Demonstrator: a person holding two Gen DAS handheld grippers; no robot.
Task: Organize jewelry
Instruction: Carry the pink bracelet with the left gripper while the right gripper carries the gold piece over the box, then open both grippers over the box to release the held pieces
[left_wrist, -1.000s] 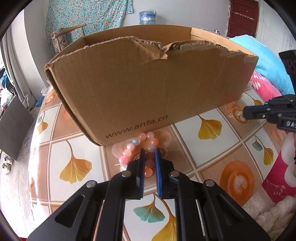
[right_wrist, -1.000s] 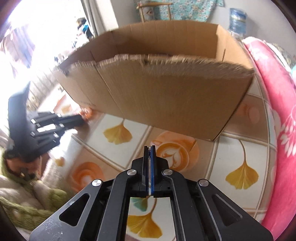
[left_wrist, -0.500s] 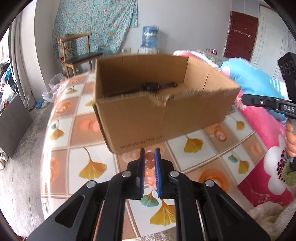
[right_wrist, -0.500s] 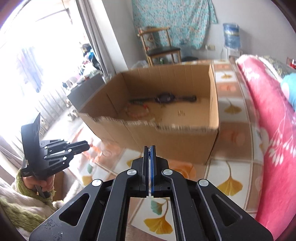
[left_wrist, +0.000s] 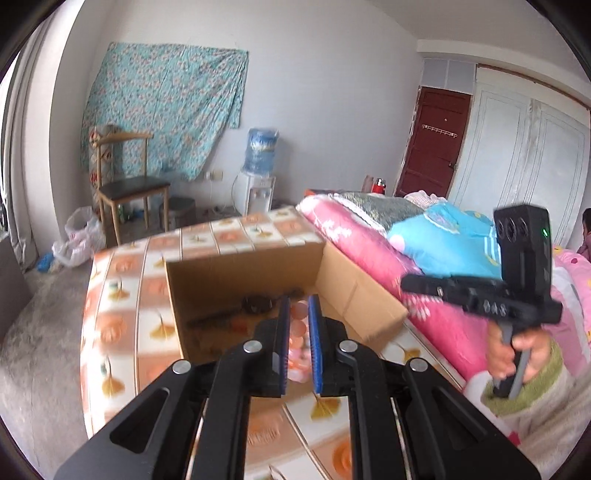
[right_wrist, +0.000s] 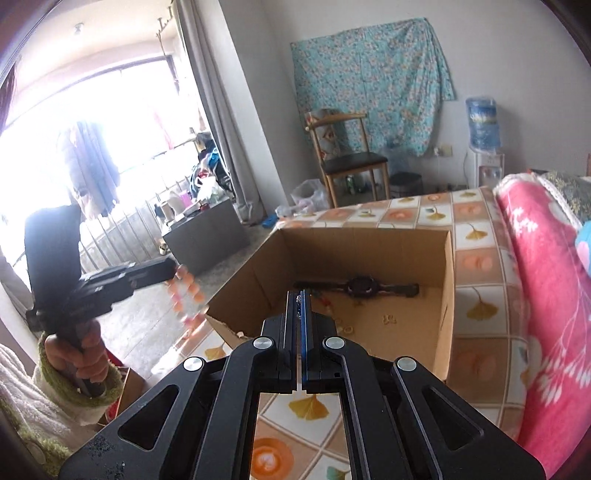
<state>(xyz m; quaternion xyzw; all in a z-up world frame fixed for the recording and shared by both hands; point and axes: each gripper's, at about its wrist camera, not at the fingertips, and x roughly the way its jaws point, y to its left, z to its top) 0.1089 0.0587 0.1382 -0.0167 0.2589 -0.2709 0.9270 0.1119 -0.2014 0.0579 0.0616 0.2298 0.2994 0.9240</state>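
Note:
My left gripper (left_wrist: 299, 306) is shut on a bead bracelet (left_wrist: 297, 332) of pink and orange beads and holds it in the air, above and in front of the open cardboard box (left_wrist: 362, 299). In the right wrist view the bracelet (right_wrist: 184, 295) dangles from the left gripper (right_wrist: 173, 267), left of the box (right_wrist: 447, 306). A black wristwatch (right_wrist: 364, 286) and small rings (right_wrist: 347, 328) lie on the box floor. My right gripper (right_wrist: 300, 299) is shut, raised in front of the box; a thin chain-like item may sit between its tips, unclear.
The box stands on a table with a ginkgo-leaf tile cloth (right_wrist: 476, 306). A bed with a pink blanket (right_wrist: 543, 295) runs along the right. A wooden chair (left_wrist: 129, 184) and a water dispenser (left_wrist: 258, 173) stand by the far wall.
Both grippers have risen well above the table. My left gripper lifted the bead bracelet off the table in front of the box and now holds it in the air.

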